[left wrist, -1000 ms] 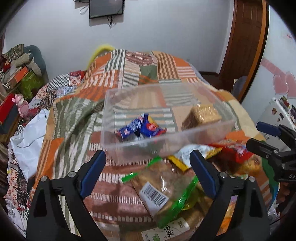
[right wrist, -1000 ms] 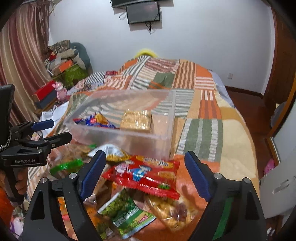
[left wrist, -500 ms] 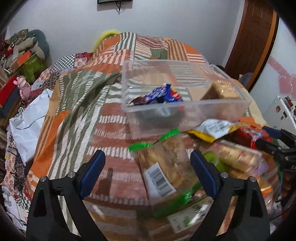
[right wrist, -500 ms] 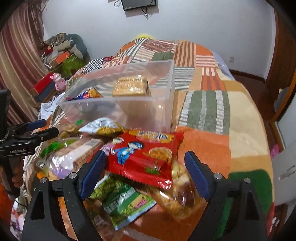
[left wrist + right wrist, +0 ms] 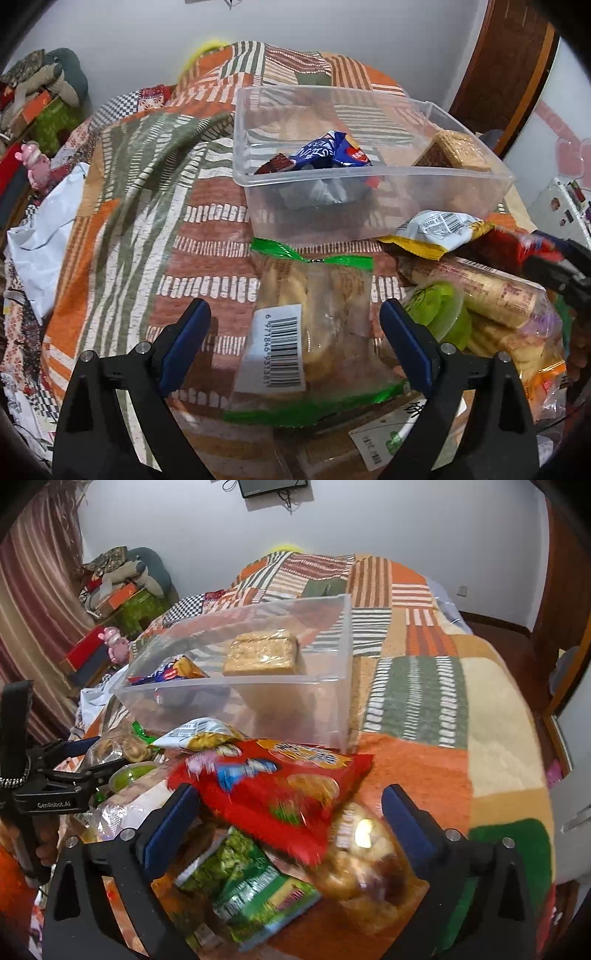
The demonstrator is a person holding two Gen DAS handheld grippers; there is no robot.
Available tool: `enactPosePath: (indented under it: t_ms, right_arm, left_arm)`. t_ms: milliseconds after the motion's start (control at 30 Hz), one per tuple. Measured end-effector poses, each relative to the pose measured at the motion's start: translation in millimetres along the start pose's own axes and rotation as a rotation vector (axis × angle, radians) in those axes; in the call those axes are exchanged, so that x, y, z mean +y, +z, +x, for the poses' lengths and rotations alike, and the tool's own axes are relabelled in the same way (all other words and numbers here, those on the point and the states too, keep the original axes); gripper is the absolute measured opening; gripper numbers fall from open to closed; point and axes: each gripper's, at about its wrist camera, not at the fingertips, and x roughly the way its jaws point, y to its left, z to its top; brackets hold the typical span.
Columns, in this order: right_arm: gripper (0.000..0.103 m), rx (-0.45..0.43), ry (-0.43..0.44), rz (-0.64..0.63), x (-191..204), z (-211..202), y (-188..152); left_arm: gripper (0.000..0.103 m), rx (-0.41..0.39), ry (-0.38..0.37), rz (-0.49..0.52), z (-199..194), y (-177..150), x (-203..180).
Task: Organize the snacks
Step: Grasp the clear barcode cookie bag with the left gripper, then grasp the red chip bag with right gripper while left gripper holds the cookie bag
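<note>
Left wrist view: the left hand-held gripper (image 5: 291,339) is wide open around the biscuit bag (image 5: 314,328), holding nothing, probably to pick it. The bin (image 5: 369,177) stands on the bed (image 5: 122,206) just behind the pile, so the way is short. The right hand-held gripper (image 5: 290,821), also open and empty, straddles the red bag (image 5: 273,790); blur hides any contact.

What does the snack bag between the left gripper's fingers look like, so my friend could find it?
Find the clear plastic bin on the patchwork quilt; the snack pile lies just in front of it. The see-through cookie bag lies flat at the pile's left edge, between the open left gripper fingers. Only it has green strips at both ends and a big white barcode sticker.
</note>
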Motion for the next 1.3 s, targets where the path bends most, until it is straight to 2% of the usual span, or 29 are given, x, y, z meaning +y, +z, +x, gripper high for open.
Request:
enactPosePath:
  t_ms: [67, 100, 167, 267, 533, 867, 967, 1100, 1133, 1167, 1200, 1267, 1300]
  right_arm:
    - [0.103, -0.001, -0.004, -0.006, 5, 3, -1]
    - [0.103, -0.008, -0.004, -0.007, 6, 3, -1]
    - [0.103, -0.005, 0.008, -0.009, 7, 5, 2]
    - [0.103, -0.006, 0.025, -0.013, 10, 7, 4]
    - [0.097, 0.009, 0.033, -0.079, 9, 3, 1]
    - [0.094, 0.007, -0.087, -0.158, 1, -5, -14]
    - [0.094, -0.009, -0.086, -0.153, -1, -1, -6]
    - [0.093, -0.023, -0.044, -0.173, 2, 5, 3]
    - [0.088, -0.026, -0.031, -0.179, 4, 5, 4]
    - [0.076, -0.029, -0.011, -0.188, 5, 6, 6]
    - [0.071, -0.026, 0.008, -0.191, 5, 6, 7]
    - [0.051, -0.020, 0.027, -0.189, 6, 6, 7]
    - [0.049, -0.017, 0.032, -0.188, 5, 5, 7]
  left_arm:
    - [0.080, 0.001, -0.005, 0.000, 2, -1, 1]
    - [0.077, 0.008, -0.016, -0.003, 4, -2, 2]
    - [0.061, 0.019, -0.039, -0.015, 8, -3, 5]
    - [0.057, 0.004, -0.031, -0.008, 8, -5, 4]
    - [0.053, -0.025, -0.014, 0.004, 2, -9, 2]
    - [0.053, -0.059, -0.012, -0.030, -19, -14, 12]
    - [0.053, -0.067, -0.022, -0.036, -24, -14, 12]
    - [0.053, -0.069, -0.036, -0.040, -28, -14, 11]
    - [0.053, -0.071, -0.036, -0.039, -28, -14, 11]
    - [0.053, -0.072, -0.036, -0.039, -28, -13, 11]
    - [0.053, -0.073, -0.037, -0.041, -28, -13, 11]
    - [0.053, -0.074, -0.041, -0.044, -29, -13, 11]
    - [0.053, -0.075, -0.042, -0.047, -29, -12, 11]
